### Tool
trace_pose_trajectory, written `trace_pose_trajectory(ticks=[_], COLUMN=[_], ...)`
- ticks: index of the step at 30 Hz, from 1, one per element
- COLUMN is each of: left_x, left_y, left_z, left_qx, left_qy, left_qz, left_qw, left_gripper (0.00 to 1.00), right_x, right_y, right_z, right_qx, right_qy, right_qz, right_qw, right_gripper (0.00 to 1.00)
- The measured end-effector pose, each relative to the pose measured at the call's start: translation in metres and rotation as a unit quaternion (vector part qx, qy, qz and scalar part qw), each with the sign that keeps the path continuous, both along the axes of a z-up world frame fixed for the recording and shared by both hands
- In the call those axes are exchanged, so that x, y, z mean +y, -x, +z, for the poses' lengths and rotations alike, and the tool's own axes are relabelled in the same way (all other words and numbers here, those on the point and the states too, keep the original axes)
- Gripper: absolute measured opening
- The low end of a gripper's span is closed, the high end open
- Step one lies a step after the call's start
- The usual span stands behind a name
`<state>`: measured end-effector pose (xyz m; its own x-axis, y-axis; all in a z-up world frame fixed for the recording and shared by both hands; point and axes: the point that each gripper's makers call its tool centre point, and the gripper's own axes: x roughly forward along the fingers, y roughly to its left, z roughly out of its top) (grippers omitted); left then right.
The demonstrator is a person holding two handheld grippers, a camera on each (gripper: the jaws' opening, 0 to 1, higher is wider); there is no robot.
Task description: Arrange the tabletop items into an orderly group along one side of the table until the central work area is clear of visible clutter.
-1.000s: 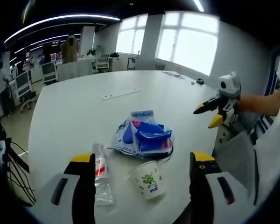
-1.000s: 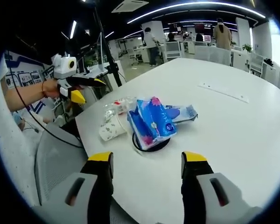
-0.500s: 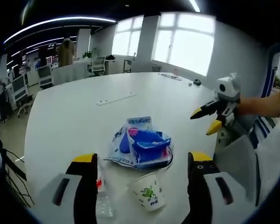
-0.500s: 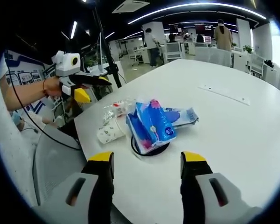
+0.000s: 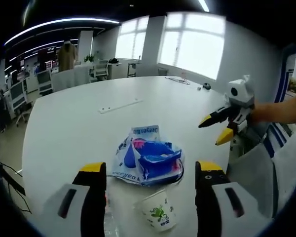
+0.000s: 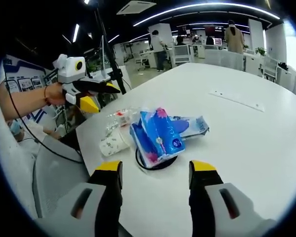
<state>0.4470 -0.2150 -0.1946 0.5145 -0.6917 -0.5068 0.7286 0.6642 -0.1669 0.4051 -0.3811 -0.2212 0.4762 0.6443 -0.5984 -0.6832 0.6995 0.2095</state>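
From the right gripper view, my left gripper (image 6: 96, 95) hung jaws apart off the white table (image 6: 246, 138), then the tipped paper cup (image 6: 111, 143), the blue packets (image 6: 158, 136), and my right gripper (image 6: 154, 170), jaws apart, gripping nothing.

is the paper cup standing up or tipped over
Tipped over. The paper cup lies on its side on the table, its printed side up, beside the blue packet.

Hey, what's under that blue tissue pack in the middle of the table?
A black ring lies on the white table under the blue tissue pack. Only its near arc pokes out; the pack covers the rest, so whatever is inside the ring can't be seen.
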Motion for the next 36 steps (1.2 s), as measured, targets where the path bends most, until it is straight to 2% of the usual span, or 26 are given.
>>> trace_pose_trajectory(ticks=[19,36], left_x=[-0.011,-0.019], left_y=[-0.011,-0.022], left_z=[-0.015,-0.035], left_qx=[0.005,0.009], left_qy=[-0.007,-0.027], left_qz=[-0.009,-0.018], left_qw=[0.9999,0.9994], left_gripper=[0.66,0.58], right_x=[0.011,0.012], right_y=[-0.013,-0.023], right_z=[-0.011,-0.031], right_qx=[0.008,0.026], right_qy=[0.001,0.009], right_qz=[-0.007,-0.032], right_qw=[0.9999,0.9991], right_gripper=[0.50,0.44])
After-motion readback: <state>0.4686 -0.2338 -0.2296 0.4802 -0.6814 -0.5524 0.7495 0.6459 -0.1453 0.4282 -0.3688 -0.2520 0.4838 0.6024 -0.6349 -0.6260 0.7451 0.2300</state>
